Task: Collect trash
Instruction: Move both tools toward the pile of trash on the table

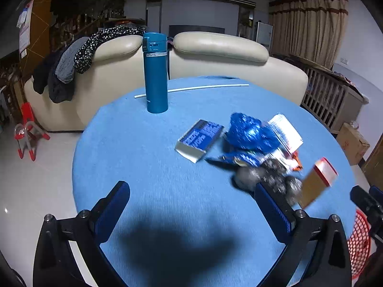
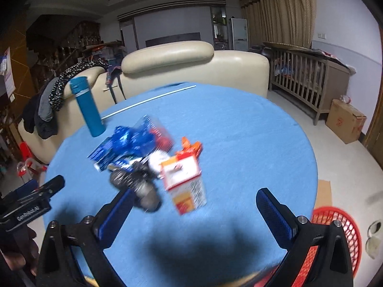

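Both claws hang spread wide and empty: left claw, right claw. Blurred trash pile lies right of centre on the blue tabletop; red basket sits lower right.

A matt, finely ribbed blue cloth covers the round surface. The teal flask looks like smooth, satin-coated metal. The crumpled blue wrapper is glossy foil or plastic, and the small carton is printed cardboard. The sofa is shiny cream leather; the red basket is plastic mesh.
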### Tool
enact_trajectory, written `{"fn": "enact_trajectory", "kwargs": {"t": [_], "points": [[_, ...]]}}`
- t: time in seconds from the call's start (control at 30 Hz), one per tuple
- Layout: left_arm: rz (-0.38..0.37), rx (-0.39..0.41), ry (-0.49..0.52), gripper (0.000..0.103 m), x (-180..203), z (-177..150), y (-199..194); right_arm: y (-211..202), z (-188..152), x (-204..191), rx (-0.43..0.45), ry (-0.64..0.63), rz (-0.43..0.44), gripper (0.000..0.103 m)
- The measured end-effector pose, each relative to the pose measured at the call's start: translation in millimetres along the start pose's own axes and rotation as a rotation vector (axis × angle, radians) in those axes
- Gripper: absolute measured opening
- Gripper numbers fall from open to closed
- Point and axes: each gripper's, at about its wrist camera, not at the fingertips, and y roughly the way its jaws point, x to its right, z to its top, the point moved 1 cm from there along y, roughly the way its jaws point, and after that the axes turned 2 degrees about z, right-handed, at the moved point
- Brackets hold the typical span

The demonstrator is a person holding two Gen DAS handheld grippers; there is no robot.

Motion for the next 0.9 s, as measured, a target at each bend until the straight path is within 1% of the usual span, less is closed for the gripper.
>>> {"fn": "enact_trajectory", "kwargs": {"t": [0.07,0.17,0.27,0.4,0.6,0.9], "points": [[-0.012,0.006,-0.001,0.103,1.5,-6.3,-11.6,-7.9,-8.0,-1.5,-0.001,0.016,0.004,0.103],[-0.022,0.037,-0.006,0.103,2.9,-16.9,-32.2,-21.9,-18.9,1.6,0.006,0.057,0.008,0.103],[-0.025,0.068,0.011,0.103,6.2,-25.8,-44.2,-22.3,-27.1,4.4,0.001,0.089,0.009,0.103],[-0.027,0.061,0.031,0.103,11.9,-28.0,-43.8,-24.8,-30.1,8.5,0.006,0.104,0.006,0.103],[-0.025,0.067,0.038,0.103,14.4,-30.8,-45.6,-34.1,-30.5,7.6,0.047,0.102,-0.018,0.103],[-0.024,0.067,0.044,0.103,18.0,-31.9,-46.1,-38.1,-31.4,6.8,0.055,0.092,-0.048,0.103]]}}
